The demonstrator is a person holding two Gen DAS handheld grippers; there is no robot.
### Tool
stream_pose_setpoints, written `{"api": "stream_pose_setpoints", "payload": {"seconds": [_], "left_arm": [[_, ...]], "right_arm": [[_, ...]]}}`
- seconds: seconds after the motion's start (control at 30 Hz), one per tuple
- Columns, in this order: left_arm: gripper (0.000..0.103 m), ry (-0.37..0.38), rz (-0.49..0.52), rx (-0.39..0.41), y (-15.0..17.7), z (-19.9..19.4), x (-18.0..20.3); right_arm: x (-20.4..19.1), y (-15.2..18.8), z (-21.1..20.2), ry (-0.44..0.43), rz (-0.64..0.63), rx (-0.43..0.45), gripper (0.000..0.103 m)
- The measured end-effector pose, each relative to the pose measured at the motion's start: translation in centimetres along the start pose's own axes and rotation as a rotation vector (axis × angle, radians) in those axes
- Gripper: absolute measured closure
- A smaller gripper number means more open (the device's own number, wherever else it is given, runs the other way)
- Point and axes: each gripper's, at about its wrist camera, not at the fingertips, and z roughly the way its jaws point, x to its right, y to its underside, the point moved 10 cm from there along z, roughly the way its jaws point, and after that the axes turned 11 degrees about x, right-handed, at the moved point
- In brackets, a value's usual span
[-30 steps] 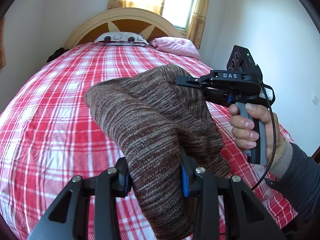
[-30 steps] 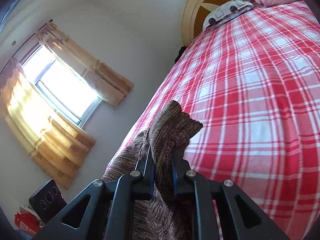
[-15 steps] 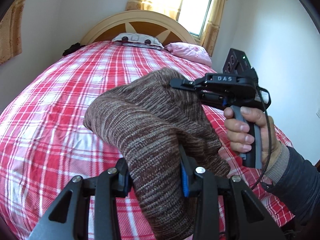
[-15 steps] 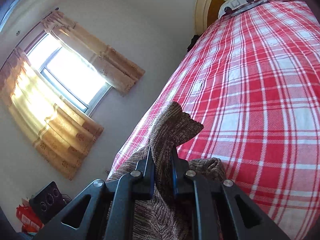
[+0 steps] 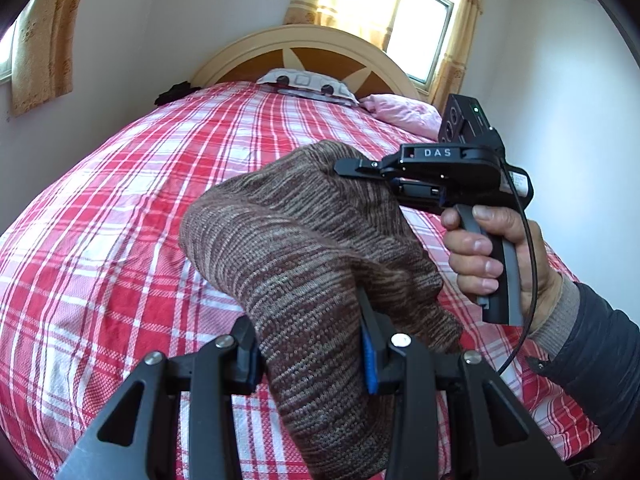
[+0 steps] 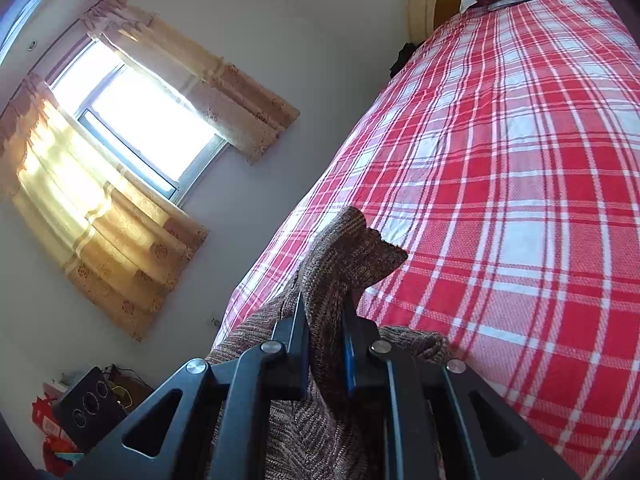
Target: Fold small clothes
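Above the red-and-white plaid bedspread (image 5: 120, 240), a brown marled knitted garment (image 5: 304, 240) hung bunched between both tools. One thick fold sat clamped in the left gripper (image 5: 310, 354), whose jaws pressed on it from either side. Another edge (a narrower, ribbed one) was pinched in the right gripper (image 6: 325, 332), jaws nearly together. From the left wrist view, a hand (image 5: 492, 256) in a dark sleeve gripped that tool's handle.

Bright daylight glares through the window (image 6: 136, 120); fisheye edges curve darkly.
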Motion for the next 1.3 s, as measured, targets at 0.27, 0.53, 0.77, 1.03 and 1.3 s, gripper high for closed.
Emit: {"api": "stream_pose_setpoints", "payload": {"seconds": [0.27,0.53,0.77,1.03,1.3], "left_arm": [[0.065,-0.018,-0.021,-0.01,0.9,-0.2,-1.1],[0.064,-0.091,-0.005,-0.063,5.4,0.4,-3.2],[0.055,-0.075,-0.064,-0.066,7.7,0.7,-4.6],[0.015,-0.14,-0.098,0.069,3.9,-2.2,-6.3],[0.001,-0.268,-0.108,-0.072,6.6,1.1,-9.5]], "right_arm": [[0.9,0.7,2.9,0.016,0.009,-0.048,0.09],[4.3,2.9,5.5,0.127,0.009,-0.146,0.087],[1.5,4.6,-0.4,0.195,-0.221,-0.058,0.072],[-5.3,14.2,-3.6,0.1,-0.47,-0.247,0.072],[-1.0,18.4,-6.7,0.336,-0.566,-0.4,0.073]]}}
